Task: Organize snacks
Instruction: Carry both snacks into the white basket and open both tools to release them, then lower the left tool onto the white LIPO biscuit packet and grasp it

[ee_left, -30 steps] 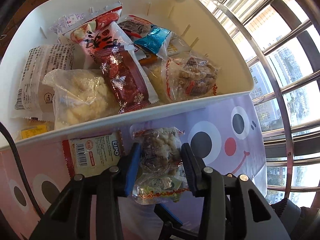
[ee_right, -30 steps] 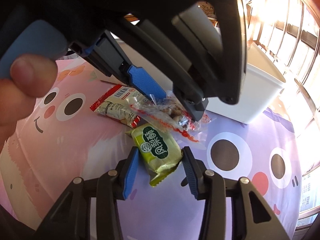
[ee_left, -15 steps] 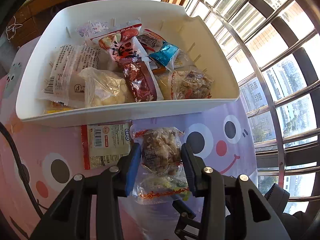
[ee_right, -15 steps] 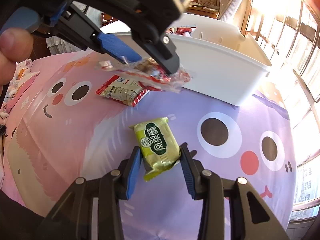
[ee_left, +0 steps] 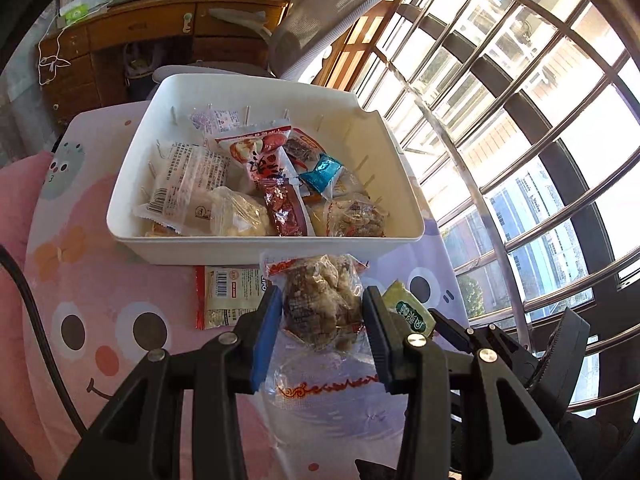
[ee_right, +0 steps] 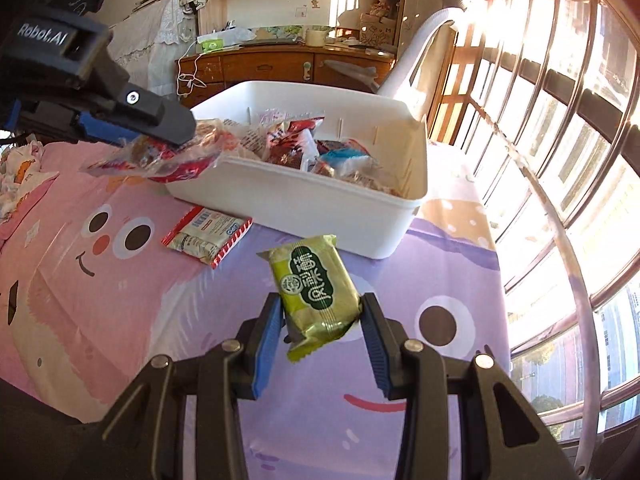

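My left gripper [ee_left: 322, 312] is shut on a clear bag of brown nut clusters [ee_left: 322, 308] and holds it in the air just before the near wall of the white bin [ee_left: 256, 250]; it also shows in the right wrist view [ee_right: 160, 156]. My right gripper [ee_right: 322, 320] is shut on a green snack packet [ee_right: 316, 288], lifted off the cloth; the packet also shows in the left wrist view [ee_left: 408, 312]. The bin [ee_right: 332, 216] holds several snack packs. A red-edged cracker pack [ee_left: 228, 296] lies on the cloth by the bin's near wall, also in the right wrist view [ee_right: 206, 236].
The table wears a pink and purple cartoon-face cloth [ee_right: 100, 288]. A barred window [ee_left: 520, 160] runs along the right. A wooden desk [ee_right: 280, 64] and a grey chair [ee_left: 332, 12] stand behind the bin.
Both grippers have risen. The left lifted the nut bag higher, up near the bin's rim. The right closed on the green packet and picked it up off the cloth.
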